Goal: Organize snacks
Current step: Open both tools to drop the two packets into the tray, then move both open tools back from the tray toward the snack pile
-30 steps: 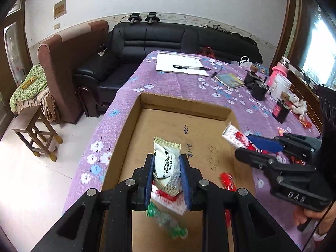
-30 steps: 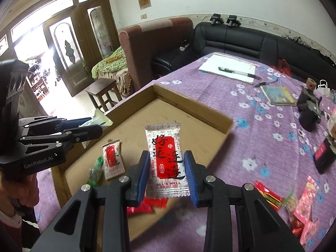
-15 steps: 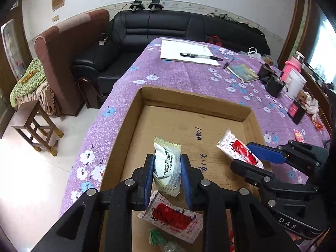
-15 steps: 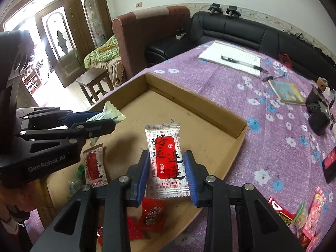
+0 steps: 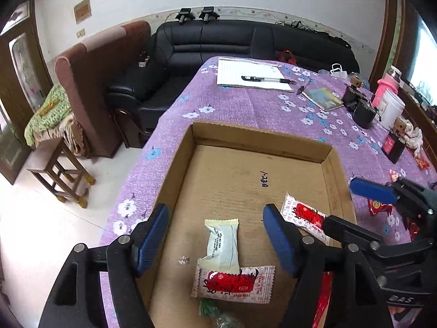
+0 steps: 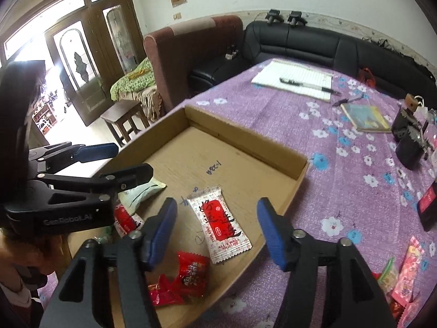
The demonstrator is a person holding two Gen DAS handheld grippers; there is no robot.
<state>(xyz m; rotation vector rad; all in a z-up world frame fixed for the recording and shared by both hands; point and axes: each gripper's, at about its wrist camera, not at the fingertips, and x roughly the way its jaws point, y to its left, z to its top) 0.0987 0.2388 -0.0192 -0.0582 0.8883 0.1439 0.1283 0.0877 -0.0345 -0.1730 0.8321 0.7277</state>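
Left wrist view. Left gripper (image 5: 215, 235) over the near end of the shallow cardboard tray (image 5: 326, 147); its jaws have just been opening and now stand wide apart with nothing clamped. The pale green-white snack packet (image 5: 222, 244) lies flat on the tray floor between the blue pads (image 5: 151, 235), touching neither. Its lower end overlaps a white-and-red "ALL'S WELL" packet (image 5: 235, 284) lying crosswise nearer the camera. A green wrapped candy (image 5: 215, 313) sits at the tray's near edge. A second white-and-red packet (image 5: 304, 217) lies at the tray's right side, partly behind the right gripper (image 5: 352, 205), which enters from the right. The tray rests on a purple flowered tablecloth (image 5: 245, 106); beyond the tray's far wall, a notepad with a pen (image 5: 251, 75).

Right wrist view. Right gripper (image 6: 215, 229) also has jaws that have just been opening; they are spread, holding nothing. The white-and-red packet (image 6: 220, 224) lies loose and tilted on the tray floor (image 6: 218, 150) between the fingers, close to the tray's right wall. Two red candy wrappers (image 6: 179, 280) lie at the tray's near end. The left gripper (image 6: 117, 161) comes in from the left, the pale packet (image 6: 140, 194) just below it on the tray floor. More snack packets (image 6: 404, 273) lie on the cloth right of the tray.
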